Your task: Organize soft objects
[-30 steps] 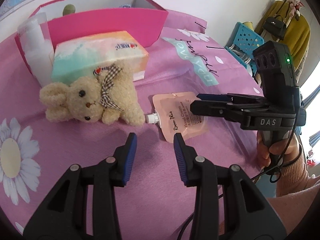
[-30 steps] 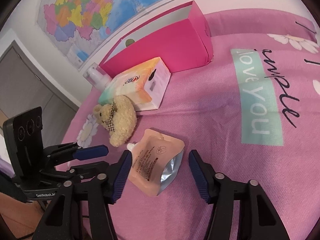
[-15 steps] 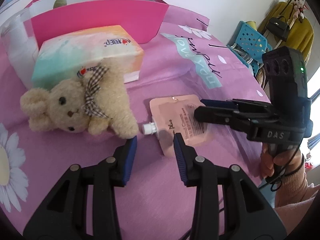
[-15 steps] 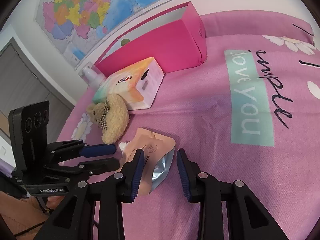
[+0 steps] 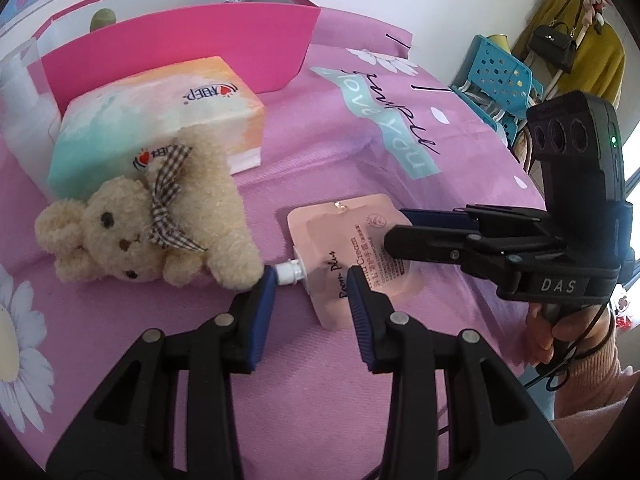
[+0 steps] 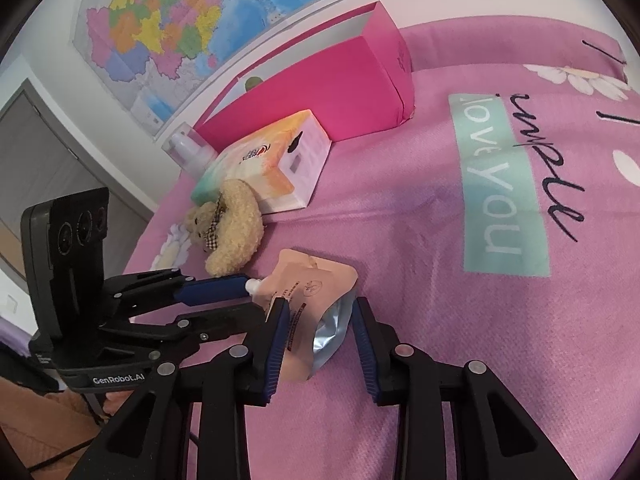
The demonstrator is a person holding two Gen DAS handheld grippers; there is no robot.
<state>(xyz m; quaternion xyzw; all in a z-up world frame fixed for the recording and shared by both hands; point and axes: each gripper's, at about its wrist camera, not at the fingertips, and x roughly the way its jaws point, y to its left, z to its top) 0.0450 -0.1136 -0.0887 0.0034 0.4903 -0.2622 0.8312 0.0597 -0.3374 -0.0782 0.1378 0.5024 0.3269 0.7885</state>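
Note:
A pink hand-cream pouch (image 5: pixel 340 248) with a white spout (image 5: pixel 289 272) lies flat on the pink cloth; it also shows in the right wrist view (image 6: pixel 308 292). My left gripper (image 5: pixel 311 280) is open, its fingers on either side of the spout end. My right gripper (image 6: pixel 318 312) is open, its fingers straddling the pouch's silver bottom edge from the other side. A beige plush bunny (image 5: pixel 152 224) with a checked bow lies just left of the spout, one paw touching the left finger. A tissue pack (image 5: pixel 160 128) lies behind it.
An open pink box (image 5: pixel 180 48) stands at the back, something green inside. A white bottle (image 5: pixel 16 80) stands at its left end. A blue plastic chair (image 5: pixel 500 76) and hanging clothes are off the bed's right side. A wall map (image 6: pixel 200 20) hangs behind.
My left gripper has moved forward until its fingers flank the pouch's spout. My right gripper has narrowed from wide open and advanced onto the pouch's bottom edge.

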